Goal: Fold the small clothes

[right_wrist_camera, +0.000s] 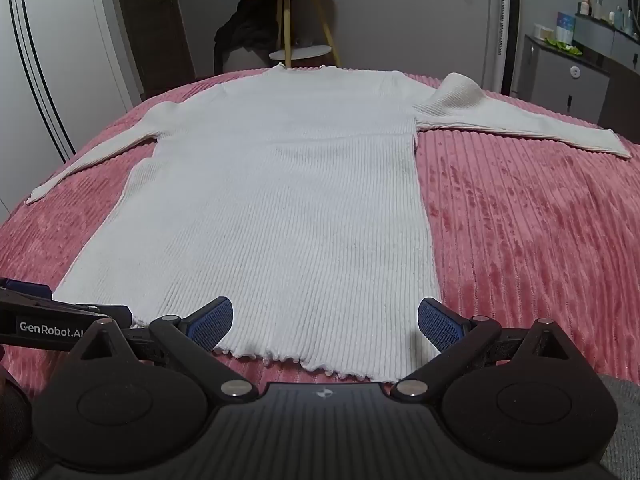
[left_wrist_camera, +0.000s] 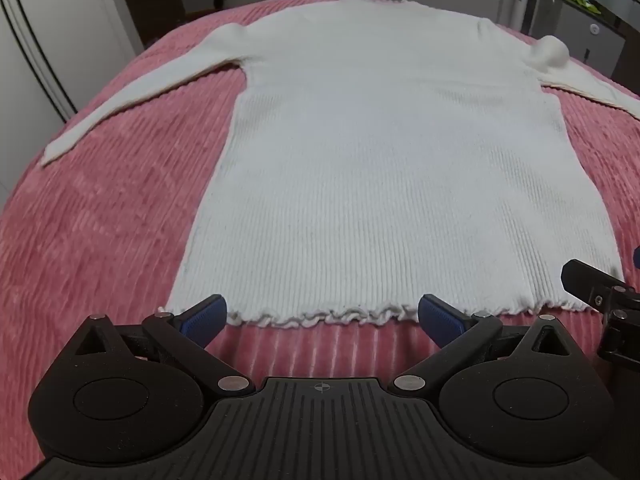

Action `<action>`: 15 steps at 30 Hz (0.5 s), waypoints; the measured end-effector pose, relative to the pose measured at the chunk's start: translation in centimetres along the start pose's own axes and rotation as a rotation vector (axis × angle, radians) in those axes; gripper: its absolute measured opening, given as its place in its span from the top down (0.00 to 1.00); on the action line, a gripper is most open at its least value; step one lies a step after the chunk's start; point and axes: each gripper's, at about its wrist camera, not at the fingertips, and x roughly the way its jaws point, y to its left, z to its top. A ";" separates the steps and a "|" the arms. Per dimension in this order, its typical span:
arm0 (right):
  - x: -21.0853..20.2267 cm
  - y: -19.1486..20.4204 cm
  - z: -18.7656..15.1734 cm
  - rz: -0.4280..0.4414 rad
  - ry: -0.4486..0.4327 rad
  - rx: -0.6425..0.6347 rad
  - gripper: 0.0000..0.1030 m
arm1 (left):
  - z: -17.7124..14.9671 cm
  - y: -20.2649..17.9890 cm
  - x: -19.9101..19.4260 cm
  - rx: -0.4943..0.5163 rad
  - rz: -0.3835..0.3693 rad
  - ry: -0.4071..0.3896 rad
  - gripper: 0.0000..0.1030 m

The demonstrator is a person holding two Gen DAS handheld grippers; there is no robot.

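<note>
Left wrist view: white ribbed sweater lies flat on the pink bedspread, sleeves spread, hem nearest me. My left gripper and right gripper both hover at the hem with fingers wide apart, gripping nothing, probably lined up to pinch the bottom edge.

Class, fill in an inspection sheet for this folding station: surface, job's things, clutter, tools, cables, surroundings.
Surface: pink ribbed blanket, sweater on it.
Job's things: white ribbed sweater flat, unfolded, both sleeves spread, frilled hem nearest.
Clutter: nothing seen on the blanket.
Tools: left tool open at the hem; right tool open over the hem's right part.
Cables: nothing seen.
Surroundings: round side table, dark garment, cabinet with bottles.
</note>
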 end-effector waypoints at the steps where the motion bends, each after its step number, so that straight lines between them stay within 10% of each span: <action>1: 0.0 0.0 0.0 -0.001 -0.003 0.000 0.04 | 0.0 0.0 0.0 0.002 0.001 0.000 0.00; 15: 0.0 0.0 0.1 0.001 0.000 0.002 0.04 | -0.1 -0.1 0.1 0.004 -0.002 0.002 0.00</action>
